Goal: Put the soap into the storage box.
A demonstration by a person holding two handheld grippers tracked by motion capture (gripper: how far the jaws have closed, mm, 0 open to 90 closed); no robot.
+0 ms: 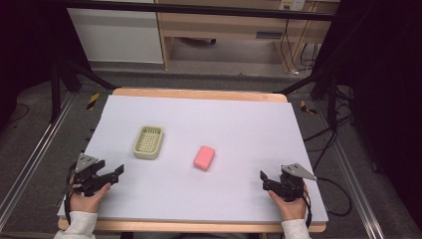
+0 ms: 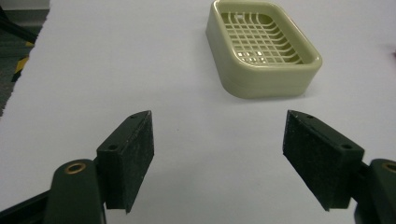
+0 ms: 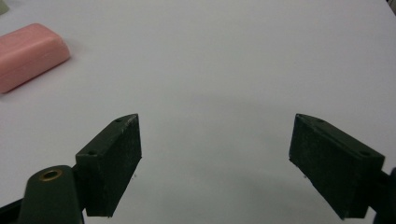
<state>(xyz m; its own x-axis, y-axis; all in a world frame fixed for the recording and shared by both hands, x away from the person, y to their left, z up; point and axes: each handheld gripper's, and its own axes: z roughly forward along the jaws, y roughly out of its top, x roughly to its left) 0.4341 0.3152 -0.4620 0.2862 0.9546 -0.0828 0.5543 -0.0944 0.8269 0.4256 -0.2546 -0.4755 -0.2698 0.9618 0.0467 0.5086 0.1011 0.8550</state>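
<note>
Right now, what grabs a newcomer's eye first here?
The pink soap bar lying near the middle of the white table, and the pale green slotted soap dish apart to its left. Both the left gripper and right gripper sit open at the near corners, holding nothing.

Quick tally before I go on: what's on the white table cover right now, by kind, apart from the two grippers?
Soap bar, pink: 1
Soap dish, pale green with a grid insert, empty: 1
Total: 2
</note>
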